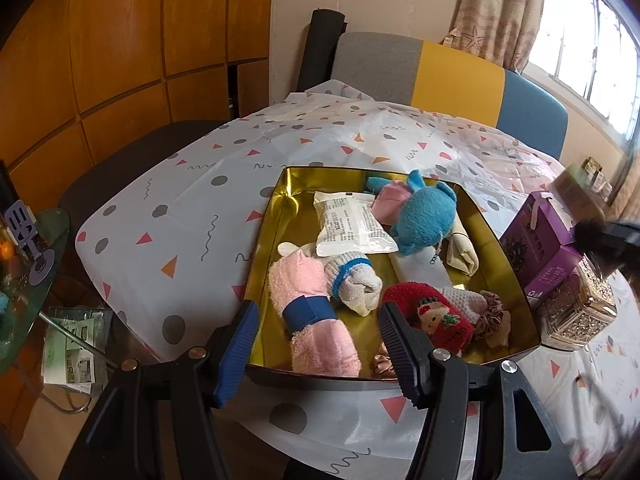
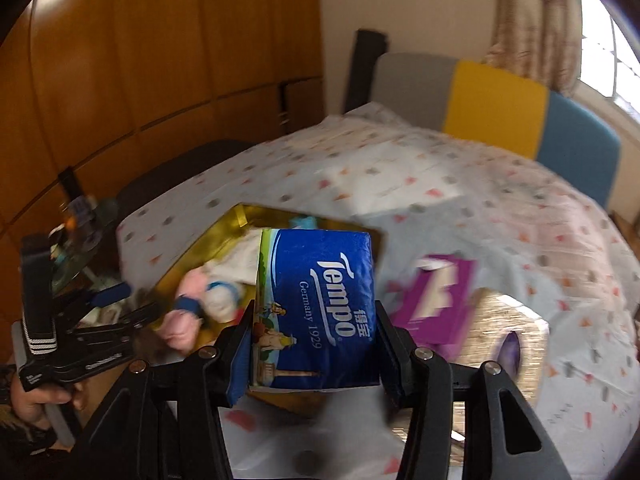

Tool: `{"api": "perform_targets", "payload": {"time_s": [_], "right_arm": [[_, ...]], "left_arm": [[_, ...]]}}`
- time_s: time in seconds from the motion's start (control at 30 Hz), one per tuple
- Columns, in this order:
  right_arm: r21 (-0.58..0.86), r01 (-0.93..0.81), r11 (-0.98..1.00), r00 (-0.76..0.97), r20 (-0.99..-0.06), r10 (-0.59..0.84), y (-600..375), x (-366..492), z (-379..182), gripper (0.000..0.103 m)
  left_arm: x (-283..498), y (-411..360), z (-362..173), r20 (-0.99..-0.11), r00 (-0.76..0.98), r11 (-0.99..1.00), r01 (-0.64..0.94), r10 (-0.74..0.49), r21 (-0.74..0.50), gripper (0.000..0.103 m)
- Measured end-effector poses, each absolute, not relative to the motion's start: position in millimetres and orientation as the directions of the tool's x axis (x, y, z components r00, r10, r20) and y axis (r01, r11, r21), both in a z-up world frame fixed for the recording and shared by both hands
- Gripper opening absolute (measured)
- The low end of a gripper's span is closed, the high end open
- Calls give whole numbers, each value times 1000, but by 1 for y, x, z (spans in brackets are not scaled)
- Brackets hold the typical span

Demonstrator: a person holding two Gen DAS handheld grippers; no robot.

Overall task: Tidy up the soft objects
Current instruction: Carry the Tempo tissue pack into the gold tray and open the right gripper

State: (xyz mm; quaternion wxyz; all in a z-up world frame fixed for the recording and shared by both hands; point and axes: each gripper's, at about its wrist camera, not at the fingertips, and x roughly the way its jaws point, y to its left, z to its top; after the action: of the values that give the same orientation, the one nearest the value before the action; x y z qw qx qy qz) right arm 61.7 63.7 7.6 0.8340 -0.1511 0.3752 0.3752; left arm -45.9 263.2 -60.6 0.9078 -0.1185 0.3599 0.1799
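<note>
A gold tin tray (image 1: pixel 272 216) on the table holds soft things: a pink rolled towel with a blue band (image 1: pixel 308 312), a white sock roll (image 1: pixel 352 284), a white packet (image 1: pixel 352 228), a blue plush toy (image 1: pixel 424 216), a red Santa sock (image 1: pixel 432 316) and scrunchies (image 1: pixel 494 320). My left gripper (image 1: pixel 320 348) is open and empty over the tray's near edge. My right gripper (image 2: pixel 316 344) is shut on a blue Tempo tissue pack (image 2: pixel 320 304), held above the tray (image 2: pixel 212 248). The left gripper also shows in the right wrist view (image 2: pixel 120 304).
Purple boxes (image 1: pixel 536 248) and a glittery box (image 1: pixel 576 312) stand right of the tray. The patterned tablecloth (image 1: pixel 180 220) covers the table. A grey, yellow and blue chair (image 1: pixel 452 76) is behind. A glass side table (image 1: pixel 24 264) is at the left.
</note>
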Motion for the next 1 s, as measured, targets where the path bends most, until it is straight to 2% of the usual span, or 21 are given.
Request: {"api": "perform_targets", "payload": {"time_s": [0.2, 0.4, 0.5, 0.73, 0.8, 0.87, 1.0], "right_arm": [[78, -743, 665, 294, -854, 429, 120, 82, -52, 52], [89, -683, 725, 250, -904, 347, 147, 118, -103, 52], [45, -671, 740, 267, -917, 298, 157, 127, -121, 52], [32, -670, 741, 304, -899, 315, 153, 122, -115, 55], [27, -672, 740, 325, -887, 327, 149, 117, -107, 68], [16, -671, 741, 362, -866, 346, 145, 112, -97, 72], [-23, -674, 738, 425, -829, 362, 135, 101, -81, 72]], "left_arm": [[-51, 278, -64, -699, 665, 887, -451, 262, -96, 63], [-53, 284, -72, -714, 649, 881, -463, 263, -96, 63], [-52, 284, -73, -713, 650, 884, -458, 262, -93, 63], [-47, 280, -72, -711, 651, 886, -455, 266, -85, 64], [-47, 279, -71, -708, 654, 888, -452, 266, -84, 64], [-47, 279, -71, -708, 654, 889, -451, 267, -82, 65], [-48, 278, -69, -705, 656, 889, -451, 270, -80, 65]]}}
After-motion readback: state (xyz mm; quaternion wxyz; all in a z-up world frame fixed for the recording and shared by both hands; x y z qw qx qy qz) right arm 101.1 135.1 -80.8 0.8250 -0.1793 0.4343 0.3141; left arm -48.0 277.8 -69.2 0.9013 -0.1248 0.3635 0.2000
